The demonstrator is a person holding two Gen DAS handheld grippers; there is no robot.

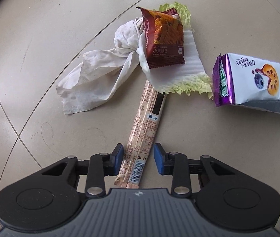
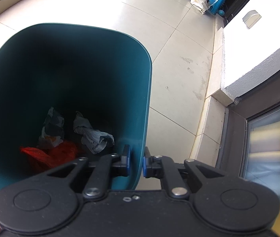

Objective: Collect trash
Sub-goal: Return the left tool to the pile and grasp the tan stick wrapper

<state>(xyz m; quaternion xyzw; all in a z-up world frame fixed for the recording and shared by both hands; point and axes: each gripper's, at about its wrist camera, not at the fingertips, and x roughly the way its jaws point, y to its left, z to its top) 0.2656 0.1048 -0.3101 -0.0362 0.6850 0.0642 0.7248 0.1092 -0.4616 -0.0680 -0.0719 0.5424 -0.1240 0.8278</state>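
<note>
- Left gripper: pointing down at the tiled floor, fingers parted on either side of a long beige snack wrapper, right pad not touching it.
- Floor litter: crumpled tissue, brown cracker packet on a cabbage leaf, purple-white packet apart.
- Right gripper: fingers clenched on the rim wall of the teal bin, holding discarded paper and red plastic.

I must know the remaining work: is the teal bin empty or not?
Not empty. The teal bin holds crumpled paper and a red bag at its bottom.
</note>
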